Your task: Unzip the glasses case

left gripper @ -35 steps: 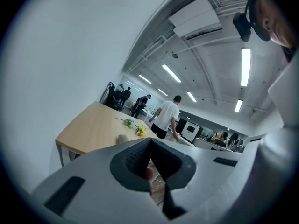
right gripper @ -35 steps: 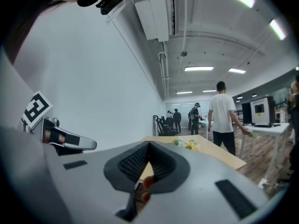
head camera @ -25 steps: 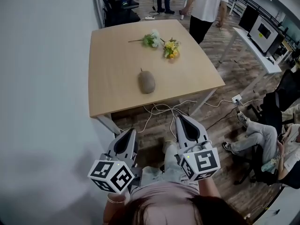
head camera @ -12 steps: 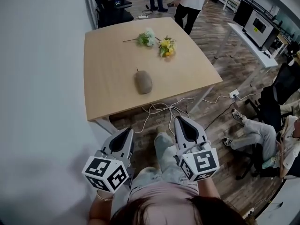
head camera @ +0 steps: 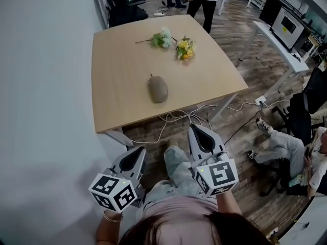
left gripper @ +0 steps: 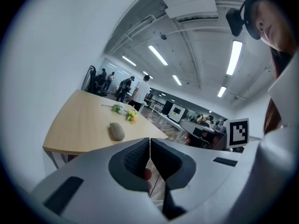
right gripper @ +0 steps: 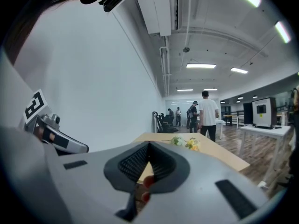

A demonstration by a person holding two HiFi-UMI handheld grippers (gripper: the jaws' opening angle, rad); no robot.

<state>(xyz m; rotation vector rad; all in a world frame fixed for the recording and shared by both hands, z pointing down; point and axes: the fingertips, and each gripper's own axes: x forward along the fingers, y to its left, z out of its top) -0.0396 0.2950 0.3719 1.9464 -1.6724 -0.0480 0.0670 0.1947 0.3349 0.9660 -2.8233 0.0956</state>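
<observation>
The glasses case (head camera: 158, 90) is a grey-brown oval lying near the middle of the wooden table (head camera: 117, 106), with its zip pull pointing away from me. It also shows small in the left gripper view (left gripper: 117, 131). My left gripper (head camera: 139, 150) and right gripper (head camera: 197, 128) are held low in front of my body, short of the table's near edge and well apart from the case. Both are shut with nothing between the jaws, as seen in the left gripper view (left gripper: 150, 140) and the right gripper view (right gripper: 149, 145). In the right gripper view the case is hidden.
Two small bunches of flowers, white-green (head camera: 163, 38) and yellow (head camera: 185, 49), lie at the table's far side. Cables (head camera: 179, 118) trail on the floor under the near edge. A white wall (head camera: 41, 86) runs along the left. A seated person (head camera: 278, 147) is at the right, and another stands beyond the table (head camera: 202, 1).
Both grippers have sunk a little and drawn back toward my body, the left one more. The person beyond the table has walked farther off. The case has not moved.
</observation>
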